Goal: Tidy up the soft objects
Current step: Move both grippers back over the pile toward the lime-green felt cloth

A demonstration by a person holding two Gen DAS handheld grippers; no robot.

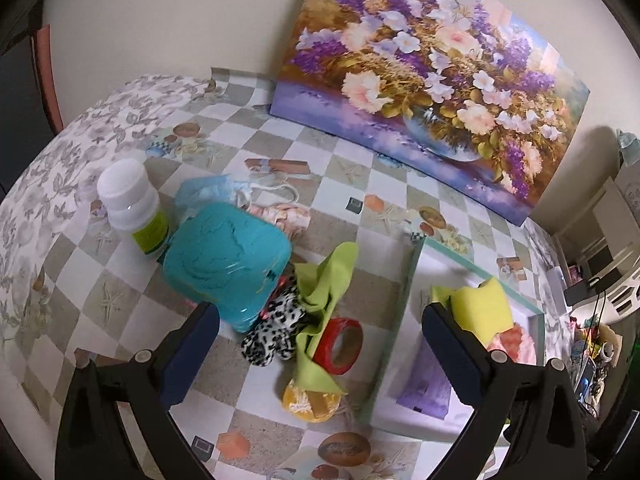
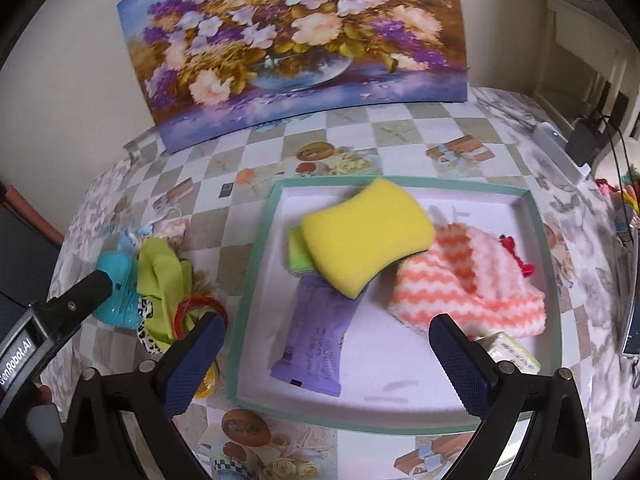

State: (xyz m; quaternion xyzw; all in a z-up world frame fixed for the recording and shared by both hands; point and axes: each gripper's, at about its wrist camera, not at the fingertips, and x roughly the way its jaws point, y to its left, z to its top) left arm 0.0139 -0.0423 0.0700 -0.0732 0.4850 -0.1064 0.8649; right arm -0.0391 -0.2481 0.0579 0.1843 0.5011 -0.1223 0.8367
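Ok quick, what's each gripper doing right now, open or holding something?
Left gripper: open, holding nothing.
Right gripper: open, holding nothing.

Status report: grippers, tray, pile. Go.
Left gripper open over the pile, empty. Right gripper open over the tray, empty. Sponge and striped cloth in tray. Green cloth still out, tape roll against it.
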